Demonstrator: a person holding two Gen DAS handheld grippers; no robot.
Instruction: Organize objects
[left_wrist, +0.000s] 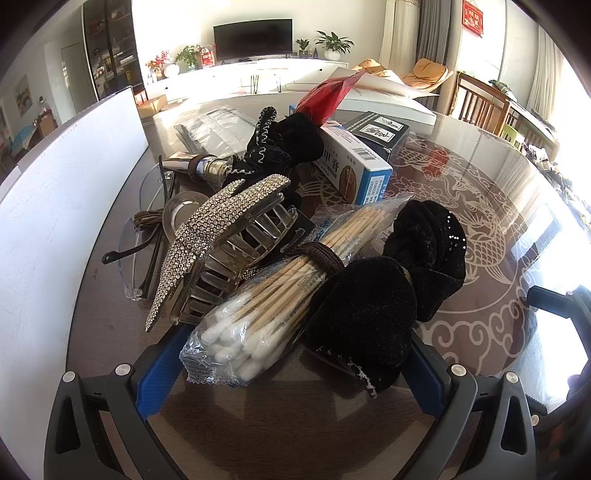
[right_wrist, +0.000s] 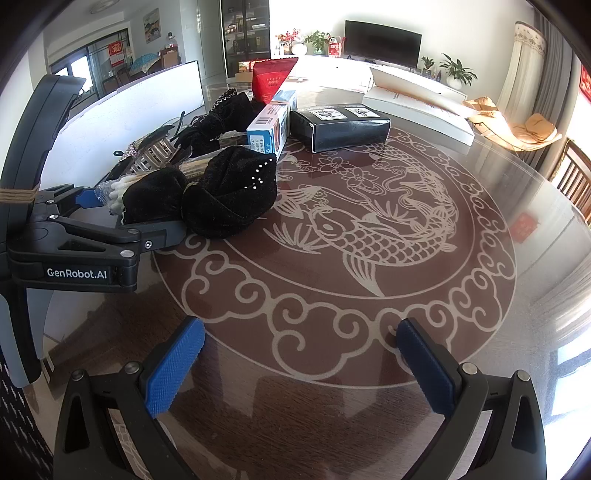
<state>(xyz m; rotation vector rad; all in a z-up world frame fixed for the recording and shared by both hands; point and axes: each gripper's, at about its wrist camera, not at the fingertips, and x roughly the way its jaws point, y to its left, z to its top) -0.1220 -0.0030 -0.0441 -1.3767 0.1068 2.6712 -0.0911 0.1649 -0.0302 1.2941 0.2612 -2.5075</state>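
In the left wrist view a bag of cotton swabs bound with a brown band and a black velvet bow lie between the wide-open blue fingers of my left gripper. I cannot tell if the fingers touch them. A rhinestone hair claw lies just behind on the left. In the right wrist view my right gripper is open and empty over the patterned tabletop. The left gripper appears at the left around the swabs and the bow.
Behind the pile are a blue-white box, a black box, another black scrunchie, clear glasses, a red packet and a bulb. A white board stands at the left. A white book lies at the back.
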